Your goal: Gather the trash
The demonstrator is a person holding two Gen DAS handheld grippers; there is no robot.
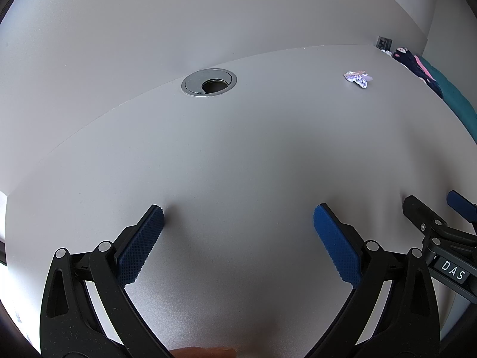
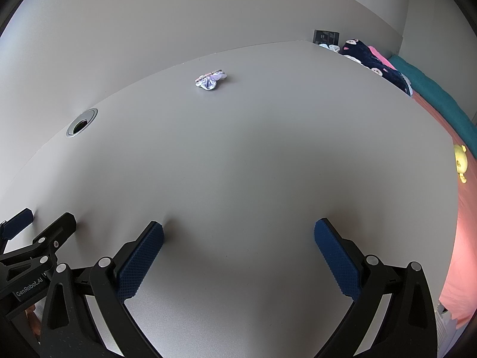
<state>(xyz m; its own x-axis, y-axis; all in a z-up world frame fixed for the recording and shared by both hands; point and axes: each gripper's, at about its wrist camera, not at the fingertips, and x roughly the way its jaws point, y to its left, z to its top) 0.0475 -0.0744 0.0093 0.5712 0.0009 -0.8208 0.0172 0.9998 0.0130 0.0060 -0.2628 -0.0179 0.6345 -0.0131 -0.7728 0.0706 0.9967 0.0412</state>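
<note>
A small crumpled white-and-purple wrapper [image 1: 358, 78] lies on the grey desk [image 1: 238, 155], far ahead and to the right in the left wrist view. In the right wrist view the wrapper [image 2: 211, 80] lies far ahead, slightly left of centre. My left gripper [image 1: 238, 217] is open and empty, low over the desk's near part. My right gripper [image 2: 238, 232] is open and empty, also low over the desk. Each gripper shows at the edge of the other's view: the right gripper [image 1: 429, 205] at the right, the left gripper [image 2: 49, 217] at the left.
A round metal cable grommet [image 1: 209, 83] sits in the desk near the back wall; it also shows in the right wrist view [image 2: 81, 122]. Past the desk's right edge lie dark patterned fabric [image 2: 375, 62], a teal blanket [image 2: 438, 95], pink bedding [image 2: 465, 238] and a yellow toy [image 2: 460, 162].
</note>
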